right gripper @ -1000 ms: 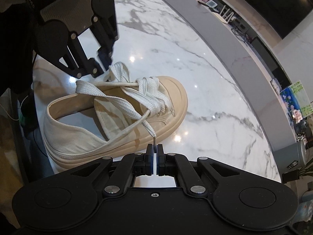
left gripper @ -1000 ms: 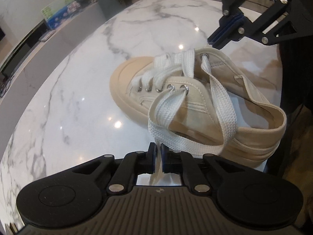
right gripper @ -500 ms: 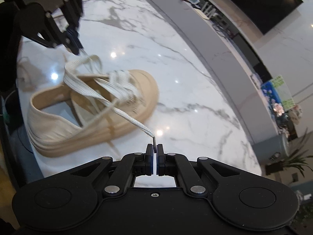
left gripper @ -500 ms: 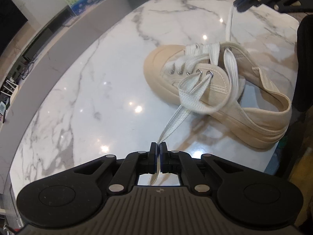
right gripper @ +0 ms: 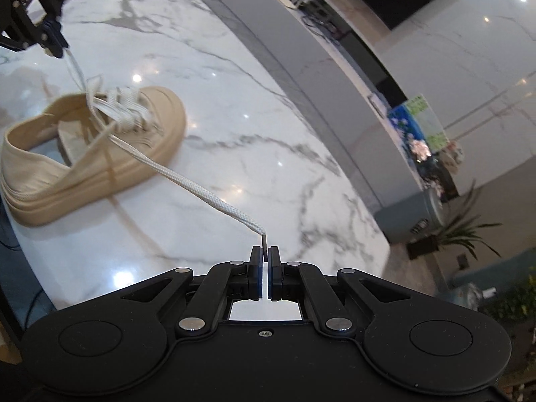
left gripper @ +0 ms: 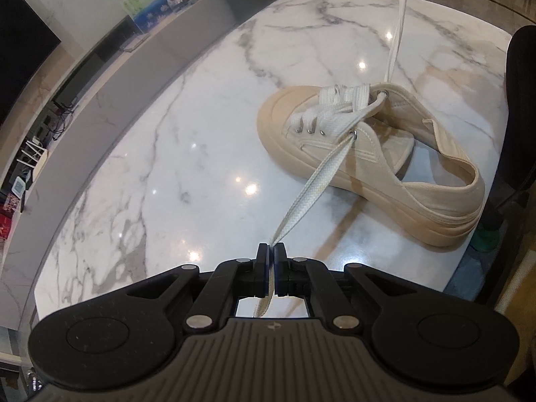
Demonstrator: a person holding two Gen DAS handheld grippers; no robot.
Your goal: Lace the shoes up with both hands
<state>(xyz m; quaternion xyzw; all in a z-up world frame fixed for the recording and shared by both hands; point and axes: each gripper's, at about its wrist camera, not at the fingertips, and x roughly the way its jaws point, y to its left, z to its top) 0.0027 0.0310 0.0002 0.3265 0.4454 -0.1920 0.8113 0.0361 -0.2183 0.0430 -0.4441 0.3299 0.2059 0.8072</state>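
A beige canvas shoe (left gripper: 385,154) (right gripper: 83,154) lies on the white marble table (left gripper: 167,167), toe pointing away from the table's near edge. Its flat white lace runs out of the top eyelets in two taut ends. My left gripper (left gripper: 271,251) is shut on one lace end (left gripper: 315,184), which stretches straight from the near eyelet. My right gripper (right gripper: 264,254) is shut on the tip of the other lace end (right gripper: 187,181). In the right wrist view the left gripper (right gripper: 57,47) shows at top left, pinching its end. The other lace end (left gripper: 398,23) rises to the top edge of the left wrist view.
A long grey counter (right gripper: 301,43) curves along the far side of the table, with boxes, cables and a colourful carton on it. A potted plant (right gripper: 462,231) stands on the floor beyond. A dark chair back (left gripper: 519,107) stands at the table's near right edge.
Both grippers have pulled away from the shoe and upward, each keeping its lace end. The loose loops over the tongue have drawn out into two straight, taut strands.
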